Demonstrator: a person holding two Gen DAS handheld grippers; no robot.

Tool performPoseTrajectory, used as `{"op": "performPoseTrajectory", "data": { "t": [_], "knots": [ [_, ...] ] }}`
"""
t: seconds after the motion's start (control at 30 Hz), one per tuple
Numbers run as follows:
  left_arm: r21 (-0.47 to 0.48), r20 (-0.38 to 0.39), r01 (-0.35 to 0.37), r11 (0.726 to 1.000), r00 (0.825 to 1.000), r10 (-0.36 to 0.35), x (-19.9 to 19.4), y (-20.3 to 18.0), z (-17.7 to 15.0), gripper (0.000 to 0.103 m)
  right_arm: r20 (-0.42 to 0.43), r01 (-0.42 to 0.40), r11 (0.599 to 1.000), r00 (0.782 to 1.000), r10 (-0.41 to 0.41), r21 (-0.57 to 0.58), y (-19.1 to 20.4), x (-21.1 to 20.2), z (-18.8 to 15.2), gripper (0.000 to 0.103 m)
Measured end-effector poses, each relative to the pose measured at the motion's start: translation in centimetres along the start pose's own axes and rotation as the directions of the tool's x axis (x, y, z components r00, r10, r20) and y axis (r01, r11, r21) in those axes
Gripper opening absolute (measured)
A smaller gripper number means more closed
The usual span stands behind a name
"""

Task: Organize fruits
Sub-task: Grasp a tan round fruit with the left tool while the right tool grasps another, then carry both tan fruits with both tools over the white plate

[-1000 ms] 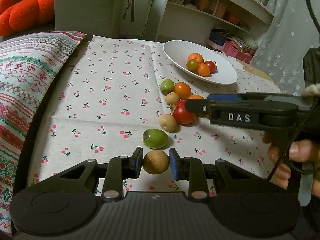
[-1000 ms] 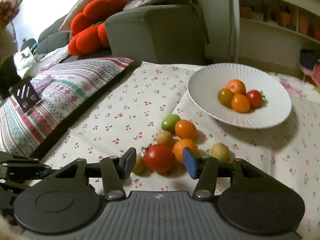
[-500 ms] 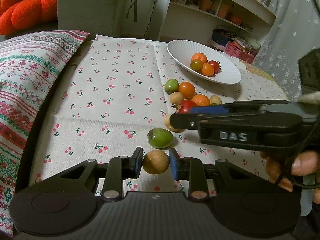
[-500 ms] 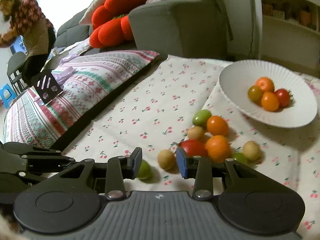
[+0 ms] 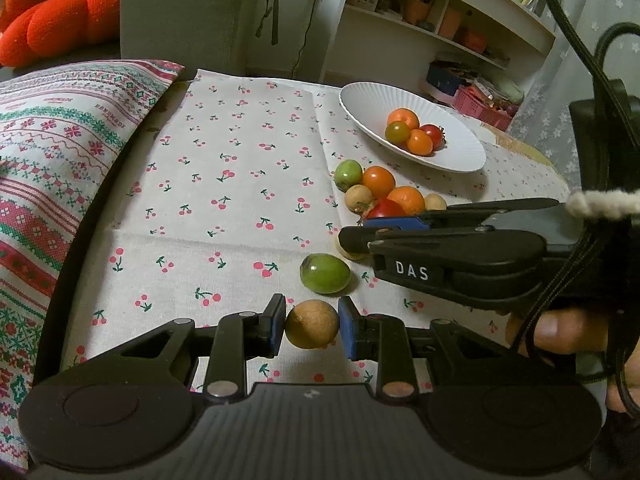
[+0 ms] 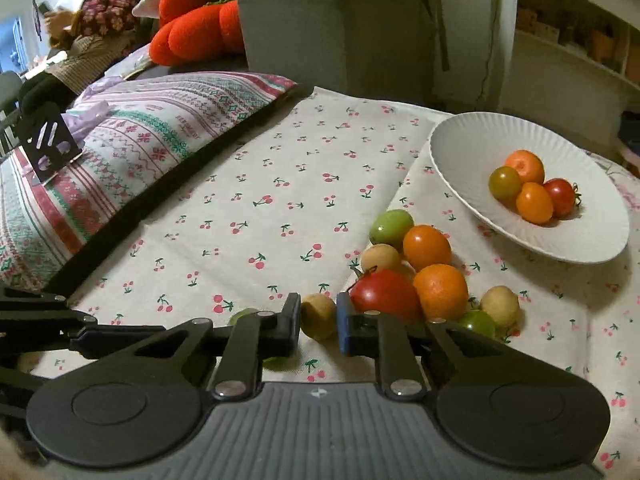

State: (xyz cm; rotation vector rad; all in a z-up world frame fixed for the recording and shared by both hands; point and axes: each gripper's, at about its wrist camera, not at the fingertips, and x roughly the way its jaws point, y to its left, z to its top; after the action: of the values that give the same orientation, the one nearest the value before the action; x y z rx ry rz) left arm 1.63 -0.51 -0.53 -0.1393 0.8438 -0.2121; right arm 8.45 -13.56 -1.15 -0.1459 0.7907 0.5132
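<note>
My left gripper (image 5: 312, 326) is shut on a brown round fruit (image 5: 312, 324), held just above the cherry-print cloth. A green fruit (image 5: 325, 273) lies just beyond it. My right gripper (image 6: 318, 317) is shut on a small tan fruit (image 6: 318, 316) at the cloth, beside a red tomato (image 6: 384, 294); it also shows from the side in the left wrist view (image 5: 352, 236). A cluster of orange, green and tan fruits (image 6: 426, 246) lies next to it. A white plate (image 6: 460, 148) holds several small tomatoes (image 6: 532, 188).
A patterned pillow (image 6: 132, 148) lies along the left of the cloth. A grey sofa (image 6: 340, 28) with a red cushion (image 6: 192, 28) stands behind. Shelves (image 5: 440, 12) stand at the back right. A person (image 6: 92, 28) is far left.
My right gripper has moved left from around the red tomato to the small tan fruit and closed on it. My left gripper keeps hold of the brown fruit.
</note>
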Motion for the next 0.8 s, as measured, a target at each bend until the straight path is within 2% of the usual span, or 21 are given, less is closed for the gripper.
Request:
{"op": "performPoseTrajectory", "data": {
  "t": [0.5,0.8],
  "knots": [
    [0.007,0.016,0.007,1.000,1.000,-0.007,-0.3,-0.3,1.0,0.015,0.090,-0.091,0.985,0.993,0.078,0.148,-2.3,-3.9,0.9,0.016],
    [0.035,0.043,0.013,0.999,0.999,-0.015,-0.2,-1.2,3.0,0.015,0.178,-0.082,0.966,0.983,0.039,0.244,-6.2,-6.4,1.8,0.016]
  ]
}}
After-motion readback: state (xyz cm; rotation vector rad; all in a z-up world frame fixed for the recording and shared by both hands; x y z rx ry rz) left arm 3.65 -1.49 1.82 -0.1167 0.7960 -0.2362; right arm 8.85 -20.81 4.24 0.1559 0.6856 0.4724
